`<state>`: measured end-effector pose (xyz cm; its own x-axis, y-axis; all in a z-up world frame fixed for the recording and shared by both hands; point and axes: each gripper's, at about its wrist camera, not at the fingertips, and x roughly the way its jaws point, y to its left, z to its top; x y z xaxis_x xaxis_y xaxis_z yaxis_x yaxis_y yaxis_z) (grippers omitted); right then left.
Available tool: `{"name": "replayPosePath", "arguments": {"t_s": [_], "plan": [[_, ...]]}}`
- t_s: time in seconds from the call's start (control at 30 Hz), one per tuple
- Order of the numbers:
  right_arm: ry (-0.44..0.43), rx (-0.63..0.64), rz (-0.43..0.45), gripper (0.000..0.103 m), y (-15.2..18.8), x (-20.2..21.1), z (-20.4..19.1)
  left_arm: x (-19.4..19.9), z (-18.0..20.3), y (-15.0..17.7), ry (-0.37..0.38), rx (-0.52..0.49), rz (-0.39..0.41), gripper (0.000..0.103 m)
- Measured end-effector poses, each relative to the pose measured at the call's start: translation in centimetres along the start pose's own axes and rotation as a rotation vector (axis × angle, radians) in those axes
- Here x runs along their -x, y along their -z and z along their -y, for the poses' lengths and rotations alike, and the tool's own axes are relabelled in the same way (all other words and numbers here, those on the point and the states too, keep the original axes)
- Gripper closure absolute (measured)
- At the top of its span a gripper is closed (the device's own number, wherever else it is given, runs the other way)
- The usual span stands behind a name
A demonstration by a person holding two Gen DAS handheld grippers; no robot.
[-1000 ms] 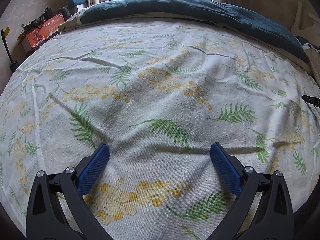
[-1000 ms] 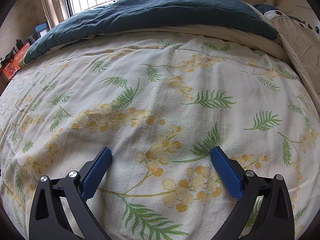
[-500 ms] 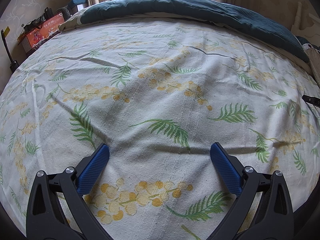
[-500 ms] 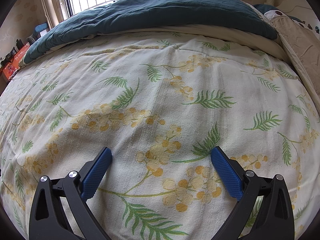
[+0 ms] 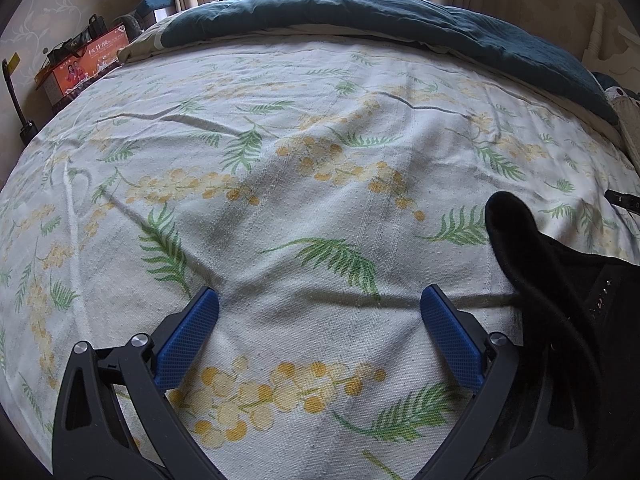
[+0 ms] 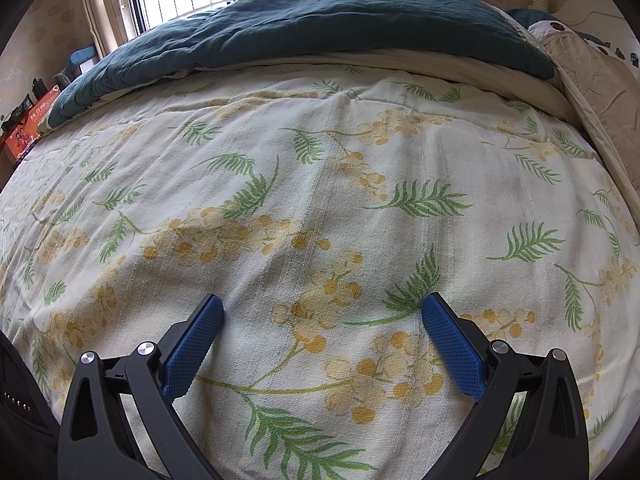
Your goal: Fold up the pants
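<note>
Both the left hand-held gripper (image 5: 320, 312) and right hand-held gripper (image 6: 323, 316) hover spread apart, empty. The black pants (image 5: 560, 280) lie bunched right of the left one; grabbing one layer could twist the fold.

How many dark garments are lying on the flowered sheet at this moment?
1: a black garment at the right edge of the left wrist view, also at the lower left edge of the right wrist view. Most of it is out of frame, so more could be hidden.

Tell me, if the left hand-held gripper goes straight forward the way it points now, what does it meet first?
Probably only the floral bedsheet: the left hand-held gripper is open and empty over it. The black garment lies off to its right, outside that line, though depth is unclear.
</note>
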<state>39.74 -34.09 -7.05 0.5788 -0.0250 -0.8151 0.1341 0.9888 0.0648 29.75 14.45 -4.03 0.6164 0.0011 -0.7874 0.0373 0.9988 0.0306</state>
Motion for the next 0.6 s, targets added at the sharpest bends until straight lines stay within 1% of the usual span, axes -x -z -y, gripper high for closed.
{"name": "replayPosePath", "arguments": {"t_s": [0.23,0.4,0.47,0.5,0.53,0.57,0.6], "plan": [[0.000,0.000,0.001,0.004,0.0,0.0,0.0,0.0,-0.1,0.0,0.001,0.001,-0.002,0.002],[0.002,0.001,0.000,0.004,0.0,0.0,0.0,-0.4,0.4,-0.4,-0.025,-0.007,-0.011,0.002],[0.007,0.009,-0.006,0.004,-0.5,-0.2,-0.1,-0.2,0.2,-0.4,-0.022,0.002,-0.006,0.002],[-0.001,0.007,-0.003,0.004,-1.0,-0.3,0.0,0.0,0.1,-0.5,-0.046,0.012,0.003,0.002],[-0.007,0.002,0.009,0.004,-1.8,-0.2,0.4,0.3,-0.2,-0.6,-0.093,0.022,0.017,0.002],[0.006,-0.004,0.039,0.004,-2.5,0.2,0.8,0.8,-0.4,-0.7,-0.152,0.025,0.040,0.002],[0.047,-0.020,0.102,0.004,-3.2,1.4,1.2,1.6,-0.7,-0.9,-0.243,0.016,0.082,0.002]]}}
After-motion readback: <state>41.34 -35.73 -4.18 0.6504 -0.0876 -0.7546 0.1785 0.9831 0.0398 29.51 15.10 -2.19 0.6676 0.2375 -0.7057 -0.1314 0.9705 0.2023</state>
